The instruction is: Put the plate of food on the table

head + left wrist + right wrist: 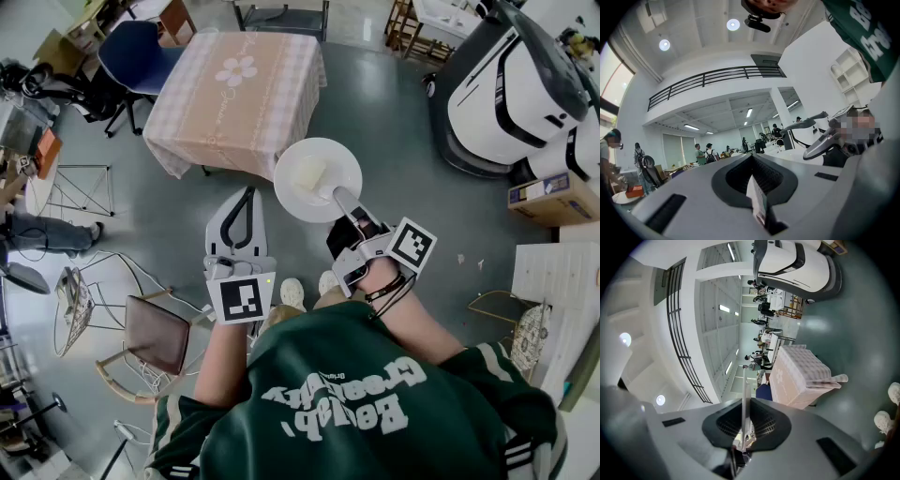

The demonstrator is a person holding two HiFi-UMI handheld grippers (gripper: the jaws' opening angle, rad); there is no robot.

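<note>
Head view, nearest first: a person in a green sweater (347, 394) holds one pair of tongs in each hand. The left tongs (242, 211) are clenched with nothing in them; their own view shows the jaws meeting along one seam. The right tongs (340, 197) are clenched on the near rim of a white plate (343, 161), which appears edge-on between the jaws in the right gripper view. A pale piece of food (309, 173) lies on the plate. The plate is held in the air above the grey floor (394, 131), not on the surface (234, 94); it sits just short of the near edge of the checked cloth. Beyond the surface stands a blue chair (136, 56). To the right stands a white machine (506, 84).
</note>
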